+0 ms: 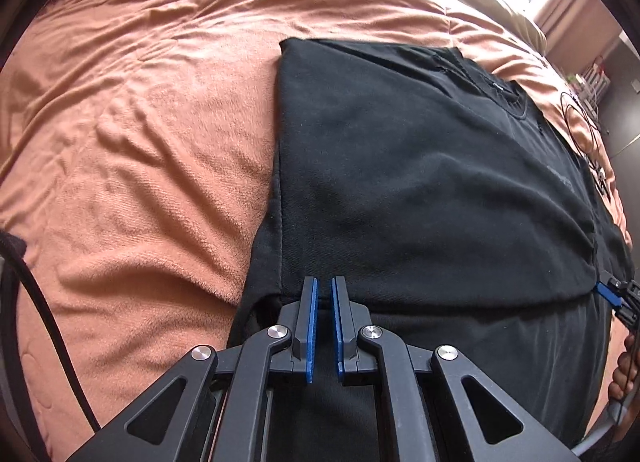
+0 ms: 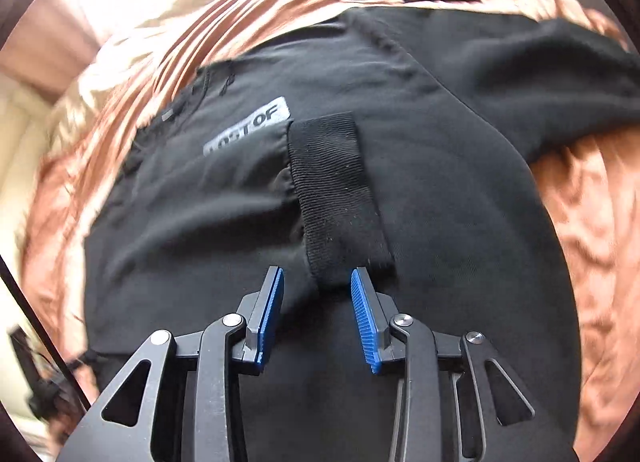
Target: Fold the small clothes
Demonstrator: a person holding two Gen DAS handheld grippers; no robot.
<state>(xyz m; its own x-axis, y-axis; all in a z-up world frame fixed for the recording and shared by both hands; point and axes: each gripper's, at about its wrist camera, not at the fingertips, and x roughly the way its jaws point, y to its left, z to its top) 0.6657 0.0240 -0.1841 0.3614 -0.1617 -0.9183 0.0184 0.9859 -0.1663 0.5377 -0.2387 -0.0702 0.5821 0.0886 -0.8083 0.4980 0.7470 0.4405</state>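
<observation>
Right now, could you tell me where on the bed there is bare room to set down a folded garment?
The widest free patch is the rumpled orange fleece blanket to the picture-left of the black sweatshirt. A narrower strip of blanket lies on its other side. Beyond the collar it is crowded with thin black cables.
</observation>
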